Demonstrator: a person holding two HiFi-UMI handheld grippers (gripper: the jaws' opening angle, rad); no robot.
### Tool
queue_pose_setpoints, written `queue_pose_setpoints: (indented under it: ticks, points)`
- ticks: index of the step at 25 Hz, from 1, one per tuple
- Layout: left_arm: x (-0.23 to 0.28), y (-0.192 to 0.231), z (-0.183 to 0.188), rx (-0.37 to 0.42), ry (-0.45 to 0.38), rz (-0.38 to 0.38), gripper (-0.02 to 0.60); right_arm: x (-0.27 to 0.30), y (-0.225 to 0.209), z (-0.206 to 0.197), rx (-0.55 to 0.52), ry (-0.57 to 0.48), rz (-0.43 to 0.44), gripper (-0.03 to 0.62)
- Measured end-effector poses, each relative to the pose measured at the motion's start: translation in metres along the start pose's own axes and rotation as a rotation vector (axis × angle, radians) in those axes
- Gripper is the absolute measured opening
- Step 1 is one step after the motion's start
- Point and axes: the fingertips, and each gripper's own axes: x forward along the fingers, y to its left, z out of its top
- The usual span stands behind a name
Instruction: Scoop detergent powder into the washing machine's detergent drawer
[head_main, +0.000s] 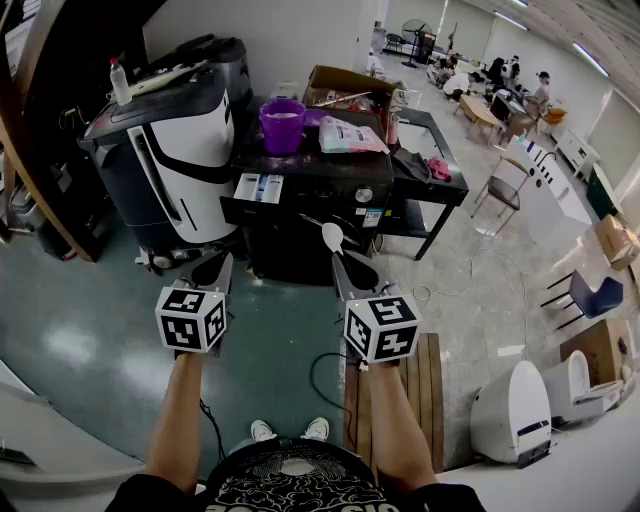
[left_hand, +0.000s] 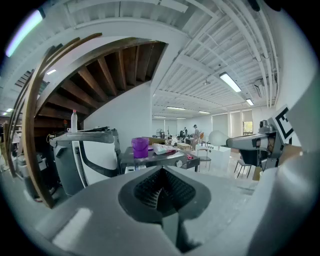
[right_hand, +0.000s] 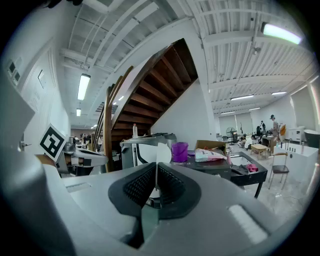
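Observation:
A black washing machine stands ahead with its detergent drawer pulled out, showing white and blue compartments. On top sit a purple bucket and a pale detergent bag; both also show in the right gripper view as the bucket and the bag. My right gripper is shut on a white scoop, whose bowl points toward the machine. The scoop shows edge-on between the closed jaws. My left gripper is shut with nothing in it, level with the right and short of the drawer.
A white and black appliance with a spray bottle on it stands left of the machine. A black table and a cardboard box lie to the right and behind. A wooden board lies on the floor, with white units beyond it.

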Motion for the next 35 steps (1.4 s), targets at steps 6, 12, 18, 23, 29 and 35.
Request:
queue_pose_setpoints:
  ticks: [6, 12, 18, 23, 29, 35]
  points:
    - [0.01, -0.006, 0.005, 0.005, -0.006, -0.006, 0.002, -0.003, -0.009, 0.005, 0.015, -0.025, 0.002, 0.037]
    - [0.018, -0.009, 0.006, 0.003, -0.007, 0.013, 0.002, 0.0, -0.018, 0.001, 0.025, -0.018, 0.02, 0.037]
    - [0.025, -0.012, 0.014, 0.001, -0.021, 0.054, 0.002, 0.002, -0.031, 0.003, 0.027, -0.016, 0.055, 0.037]
    - [0.027, -0.019, 0.018, -0.004, -0.035, 0.067, 0.002, 0.002, -0.038, 0.002, 0.011, -0.013, 0.08, 0.037]
    - [0.04, -0.021, 0.018, 0.0, -0.032, 0.063, 0.001, 0.013, -0.046, 0.002, 0.02, -0.018, 0.092, 0.037]
    - [0.067, -0.006, 0.017, -0.01, -0.028, 0.048, 0.002, 0.04, -0.055, -0.001, 0.024, -0.006, 0.087, 0.037]
